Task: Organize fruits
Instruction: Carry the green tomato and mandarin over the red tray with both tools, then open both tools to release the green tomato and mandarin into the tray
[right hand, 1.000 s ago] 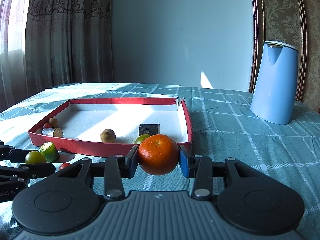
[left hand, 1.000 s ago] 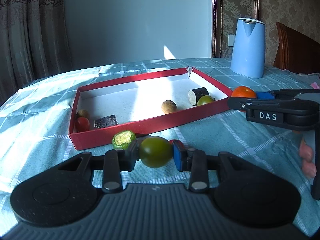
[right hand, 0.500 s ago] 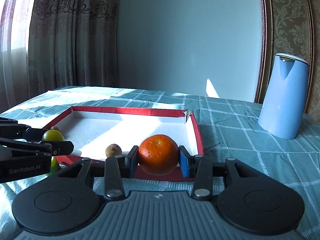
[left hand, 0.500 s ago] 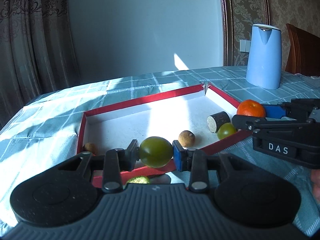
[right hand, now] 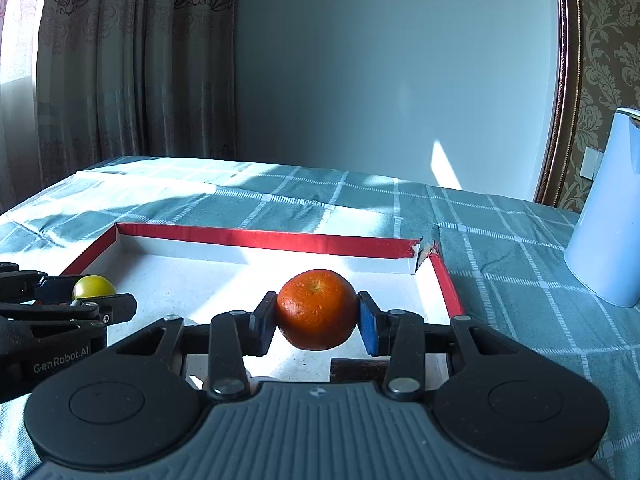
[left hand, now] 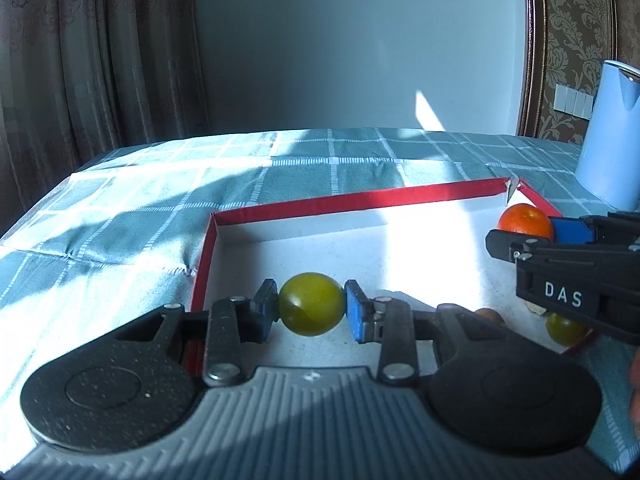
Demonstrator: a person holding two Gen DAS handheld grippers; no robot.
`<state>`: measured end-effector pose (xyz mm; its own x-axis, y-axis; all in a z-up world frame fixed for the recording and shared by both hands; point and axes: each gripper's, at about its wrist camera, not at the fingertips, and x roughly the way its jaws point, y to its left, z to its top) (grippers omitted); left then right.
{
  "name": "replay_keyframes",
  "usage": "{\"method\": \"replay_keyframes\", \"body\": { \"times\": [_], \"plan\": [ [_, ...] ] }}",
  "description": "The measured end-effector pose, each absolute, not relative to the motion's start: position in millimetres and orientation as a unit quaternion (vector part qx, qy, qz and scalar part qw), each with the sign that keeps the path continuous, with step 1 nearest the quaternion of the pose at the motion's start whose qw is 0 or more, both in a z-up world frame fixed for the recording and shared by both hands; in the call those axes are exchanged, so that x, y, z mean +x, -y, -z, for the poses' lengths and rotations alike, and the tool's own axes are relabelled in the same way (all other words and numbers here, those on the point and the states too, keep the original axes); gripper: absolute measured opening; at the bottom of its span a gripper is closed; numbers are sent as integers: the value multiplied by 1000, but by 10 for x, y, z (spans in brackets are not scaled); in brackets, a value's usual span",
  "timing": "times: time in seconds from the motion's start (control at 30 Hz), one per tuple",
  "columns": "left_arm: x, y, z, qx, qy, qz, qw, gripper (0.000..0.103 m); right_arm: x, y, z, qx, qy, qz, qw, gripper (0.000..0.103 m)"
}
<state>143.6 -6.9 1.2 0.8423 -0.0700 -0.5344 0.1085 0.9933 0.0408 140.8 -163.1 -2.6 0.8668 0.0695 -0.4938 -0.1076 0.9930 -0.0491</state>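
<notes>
Two grippers each carry one fruit above the red-walled tray. At lower centre of the left wrist view, the left gripper [left hand: 311, 305] has its jaws closed on a green fruit [left hand: 311, 304], pinched across its widest part so that it cannot roll out. At lower centre of the right wrist view, the right gripper [right hand: 317, 309] clamps an orange [right hand: 316, 309] in the same way.

We judge both fruits to be held clear of the white floor, ready for release inside the tray [right hand: 256, 237]. Its floor is bare through the middle and toward the far wall, which leaves room for both drops. The torn far corner [right hand: 423, 251] and the right wall lie close to the orange. The left wall [left hand: 202, 264] lies just left of the green fruit.

At lower right of the left wrist view, a second green fruit [left hand: 565, 327] lies partly hidden beneath the right gripper. A blue kettle [right hand: 608, 216] stands well apart on the checked tablecloth [right hand: 520, 264].
</notes>
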Motion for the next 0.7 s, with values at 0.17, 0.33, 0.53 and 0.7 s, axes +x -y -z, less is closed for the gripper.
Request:
{"method": "replay_keyframes", "body": {
  "times": [0.17,0.33,0.53,0.7],
  "plan": [
    [1625,21,18,25,-295,31,955,33,1618,1518,85,-46,-277,-42,959,41],
    [1748,6,96,28,-312,20,949,33,1741,1487,159,-50,-299,-38,952,41],
    [1766,33,129,34,-317,19,947,34,1803,1471,220,-54,-315,-35,947,41],
    [1772,37,134,33,-317,15,948,37,1801,1464,218,-56,-315,-35,947,41]
  ]
}}
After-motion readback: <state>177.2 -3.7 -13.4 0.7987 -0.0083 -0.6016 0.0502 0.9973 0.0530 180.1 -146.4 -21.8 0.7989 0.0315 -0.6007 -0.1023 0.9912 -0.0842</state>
